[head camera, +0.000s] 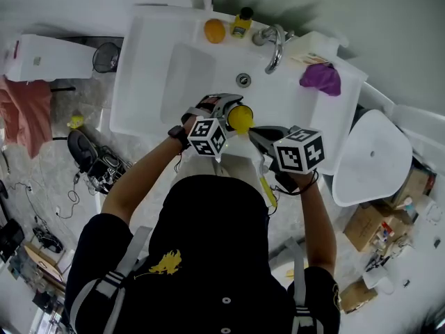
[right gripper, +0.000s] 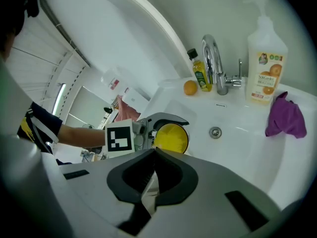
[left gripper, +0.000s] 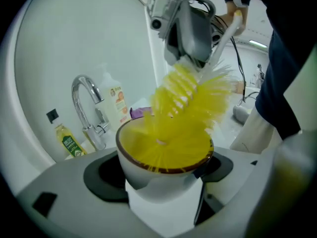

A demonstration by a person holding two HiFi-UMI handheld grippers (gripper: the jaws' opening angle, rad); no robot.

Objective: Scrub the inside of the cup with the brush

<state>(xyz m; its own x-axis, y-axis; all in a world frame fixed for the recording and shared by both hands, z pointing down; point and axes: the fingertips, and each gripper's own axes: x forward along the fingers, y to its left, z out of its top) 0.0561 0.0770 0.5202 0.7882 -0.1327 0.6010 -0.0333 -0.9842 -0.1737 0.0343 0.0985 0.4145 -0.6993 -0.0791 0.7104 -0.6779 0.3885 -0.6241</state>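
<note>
- The white sink (head camera: 156, 68) fills the top of the head view; its drain (head camera: 243, 80) lies in the middle and a chrome faucet (head camera: 273, 47) curves over the back rim.
- On the back rim sit an orange (head camera: 214, 30) and a small yellow bottle (head camera: 242, 23). A purple cloth (head camera: 321, 78) lies at the right, beside a pump bottle of soap (right gripper: 266, 68).
- The left gripper (head camera: 224, 110) clamps the cup (left gripper: 148, 175) between its 2 jaws, above the front part of the basin. The cup is white outside, with a brown rim.
- The right gripper (head camera: 261, 139) is closed on the thin handle of the brush (left gripper: 190, 100). Its yellow bristles fill the mouth of the cup.
- The marbled floor (head camera: 87, 113) at the left carries cables, a dark shoe and a pink cloth (head camera: 24, 117).
- At the right stand a white oval lid (head camera: 372, 158) and cardboard boxes (head camera: 365, 225).
</note>
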